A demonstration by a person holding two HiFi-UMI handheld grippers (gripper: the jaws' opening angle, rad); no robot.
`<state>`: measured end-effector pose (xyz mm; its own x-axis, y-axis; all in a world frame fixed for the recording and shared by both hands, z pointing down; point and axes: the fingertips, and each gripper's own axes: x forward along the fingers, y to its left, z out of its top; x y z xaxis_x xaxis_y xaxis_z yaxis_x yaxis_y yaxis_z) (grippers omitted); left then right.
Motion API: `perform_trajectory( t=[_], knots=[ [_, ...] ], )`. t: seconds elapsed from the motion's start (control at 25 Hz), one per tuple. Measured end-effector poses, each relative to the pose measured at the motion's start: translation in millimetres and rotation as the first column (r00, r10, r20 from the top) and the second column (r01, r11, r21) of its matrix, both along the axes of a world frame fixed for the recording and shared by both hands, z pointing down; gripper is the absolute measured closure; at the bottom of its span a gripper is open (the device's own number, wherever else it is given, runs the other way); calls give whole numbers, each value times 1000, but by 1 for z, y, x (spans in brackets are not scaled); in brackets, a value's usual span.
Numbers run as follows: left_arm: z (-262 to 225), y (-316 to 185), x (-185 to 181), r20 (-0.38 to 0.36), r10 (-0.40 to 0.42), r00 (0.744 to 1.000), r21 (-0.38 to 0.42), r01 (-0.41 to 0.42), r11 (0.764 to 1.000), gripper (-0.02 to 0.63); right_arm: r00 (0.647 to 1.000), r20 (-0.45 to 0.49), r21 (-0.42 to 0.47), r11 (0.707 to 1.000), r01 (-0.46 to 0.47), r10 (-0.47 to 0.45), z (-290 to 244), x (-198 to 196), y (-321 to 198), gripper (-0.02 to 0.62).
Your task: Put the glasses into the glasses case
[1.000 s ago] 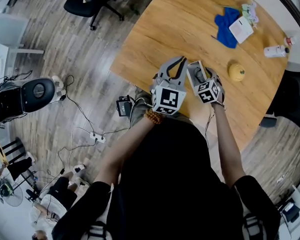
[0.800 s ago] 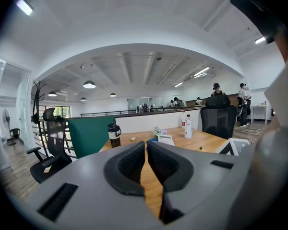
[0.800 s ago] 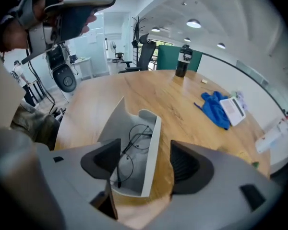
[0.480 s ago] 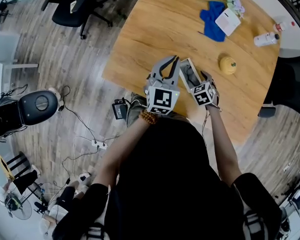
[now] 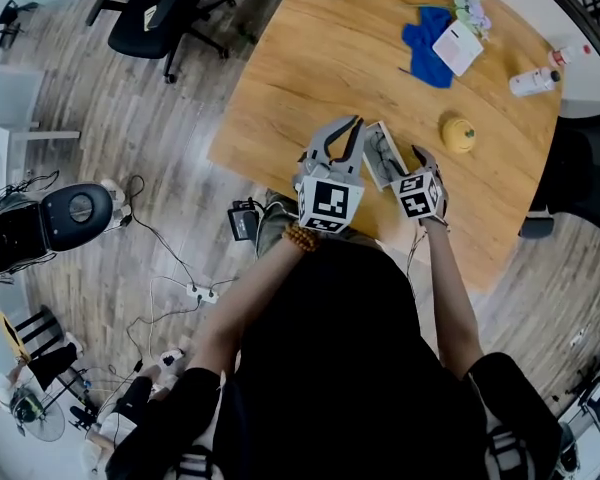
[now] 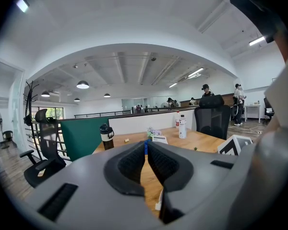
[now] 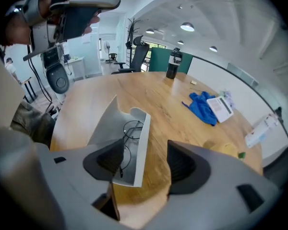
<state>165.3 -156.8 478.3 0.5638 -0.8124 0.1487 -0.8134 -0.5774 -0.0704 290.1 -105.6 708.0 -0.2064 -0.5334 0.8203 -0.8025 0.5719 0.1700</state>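
At the near table edge, directly below the head camera, both grippers flank the glasses case (image 7: 140, 150). Left gripper (image 6: 145, 148) points nearly level, jaws pressed together with nothing between them. It's parked just left of the case, probably as a stop so the case can't slide. Can't tell if it actually touches.

Right gripper (image 7: 145, 152) tilts down over the case's right side, jaws spread. They have just been closing a little, but the pads press on nothing. Only the case's white side wall sits in the gap, and the left pad hangs over the interior.

Glasses (image 7: 130, 128) already lie inside the case: thin round wire frame, flat on the grey lining, no jaw on them. Case is open, lid flap up on the side away from the right gripper, mouth up, so access is from above.

My read: placement looks done and what's left is closing the lid. The right gripper seems lined up on the wall to take hold there. Risk: the case looks light and thin-walled, so a one-sided pinch could tip it and spill the frame.

Further out on the table (image 7: 153, 97):
- yellow round item (image 5: 459, 134)
- blue cloth (image 7: 201, 108) with a white card (image 7: 221, 108) on it
- white bottle (image 5: 532, 81) near the right rim
- dark tumbler (image 7: 172, 63) at the far edge

All are well apart from the work zone, so nothing's in the path.
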Motion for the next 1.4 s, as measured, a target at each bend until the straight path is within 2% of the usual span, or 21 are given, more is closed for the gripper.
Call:
perform_trajectory(
  t=[0.12, 0.28, 0.56, 0.72, 0.84, 0.96, 1.2, 1.4],
  knots=[
    [0, 1, 1, -5, 6, 1000, 1, -6, 1000, 571, 999, 51, -40, 999, 7, -5, 2, -13, 8, 261],
    [1, 1, 5, -15, 14, 1000, 1, -14, 1000, 571, 999, 32, -90, 996, 19, -16, 19, -20, 16, 233],
    [-1, 2, 4, -15, 17, 1000, 2, -17, 1000, 571, 1000, -24, -83, 997, 7, -9, 25, -4, 14, 247],
    [-2, 4, 4, -17, 24, 1000, 8, -23, 1000, 571, 997, 67, -60, 998, -32, 36, 15, -2, 9, 255],
    [-3, 5, 4, -18, 25, 1000, 10, -24, 1000, 571, 986, 125, -40, 994, -104, 108, 10, 6, 3, 269],
    [-2, 5, 4, -18, 25, 1000, 6, -25, 1000, 571, 979, 120, -33, 986, -161, 164, 14, 15, -2, 293],
    [-3, 6, 5, -17, 28, 999, 8, -28, 1000, 571, 983, 112, -81, 988, -135, 143, 26, 1, 3, 291],
    [-2, 6, 7, -17, 33, 999, 7, -33, 999, 571, 979, 111, -94, 983, -159, 169, 26, 5, 0, 290]
  ],
)
